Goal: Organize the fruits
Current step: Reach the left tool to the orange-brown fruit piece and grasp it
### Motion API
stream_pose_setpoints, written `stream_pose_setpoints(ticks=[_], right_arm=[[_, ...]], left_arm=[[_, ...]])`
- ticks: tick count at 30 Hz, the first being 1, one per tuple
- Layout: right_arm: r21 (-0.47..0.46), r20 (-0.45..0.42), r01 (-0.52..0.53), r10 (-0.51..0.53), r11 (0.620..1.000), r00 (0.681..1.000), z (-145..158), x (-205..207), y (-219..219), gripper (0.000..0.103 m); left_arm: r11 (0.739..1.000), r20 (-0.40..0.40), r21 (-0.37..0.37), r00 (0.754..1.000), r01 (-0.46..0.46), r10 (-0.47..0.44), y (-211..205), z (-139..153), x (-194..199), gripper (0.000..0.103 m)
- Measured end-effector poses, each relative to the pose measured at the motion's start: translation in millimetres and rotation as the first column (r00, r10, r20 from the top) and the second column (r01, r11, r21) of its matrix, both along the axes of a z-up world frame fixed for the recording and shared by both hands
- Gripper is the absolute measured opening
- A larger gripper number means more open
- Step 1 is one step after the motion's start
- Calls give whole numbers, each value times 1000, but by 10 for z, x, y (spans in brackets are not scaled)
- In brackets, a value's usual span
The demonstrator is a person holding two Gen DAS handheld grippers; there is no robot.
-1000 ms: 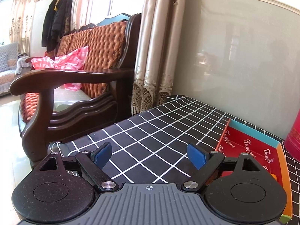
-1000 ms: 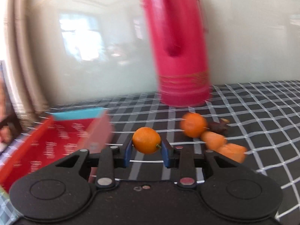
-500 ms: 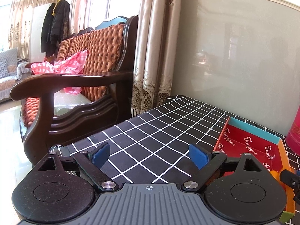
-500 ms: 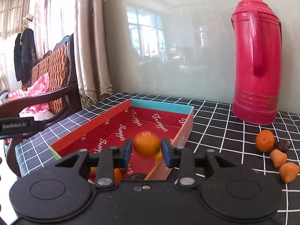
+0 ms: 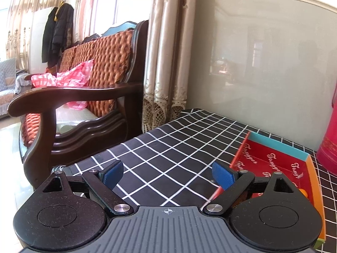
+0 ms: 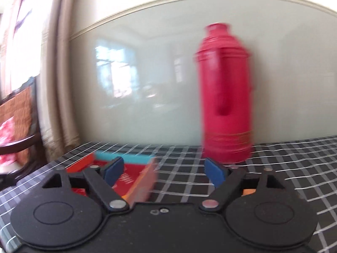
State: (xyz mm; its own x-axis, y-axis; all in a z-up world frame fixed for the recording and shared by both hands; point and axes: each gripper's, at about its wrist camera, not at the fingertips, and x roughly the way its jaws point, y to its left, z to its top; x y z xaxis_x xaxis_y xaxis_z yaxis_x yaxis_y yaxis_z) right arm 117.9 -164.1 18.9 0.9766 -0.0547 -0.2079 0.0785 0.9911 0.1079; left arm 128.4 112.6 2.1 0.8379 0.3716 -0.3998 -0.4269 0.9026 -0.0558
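A: Two claws, both spread wide and holding nothing. Left gripper [image 5: 167, 174], blue rubbery pads, over a black tablecloth [image 5: 168, 147] gridded with thin white lines. Right gripper [image 6: 163, 171], same pads, picture smeared by motion.

B: And the fruit?

A: Only a sliver of orange fruit [image 5: 304, 193] visible, inside the red box [image 5: 271, 160] near its orange wall. Shallow rectangular cardboard tray, glossy red floor with script lettering, teal far wall. Long axis running away from the left camera, toward the wall.

B: Anything else?

A: Tall pink thermos [image 6: 226, 92], cylindrical, upright behind the box. Carved dark wooden sofa [image 5: 84, 97] with quilted orange cushions, left of the table.
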Motion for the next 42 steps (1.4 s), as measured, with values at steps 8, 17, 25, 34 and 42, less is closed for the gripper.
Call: stream_pose_setpoints(ticks=[8,17,25,34,42], right_arm=[[-54,-32,333,-335,941,942,-4,-151,-515,97],[-176,0,602,-612,779,791,-30,-514,-992,97],[-205,3,760,-776,617,631,-80,-782,-1426,97],[-140,-43,745,-755,653,654,-75,-910,-1698,97],[-88,-69,717,-722,691,688,-68,-1022,-1843,97]], left_arm=[[990,37,46,990,134,-136,-509,68,-15,91],[901,37,103,904,421,-426,-1540,48,-31,91],[782,-57,91,787,617,-614,-2544,-153,58,91],[737,-130,64,737,673,-663,-3340,-352,165,89],[767,-173,21,758,641,-628,-3636,-465,436,74]])
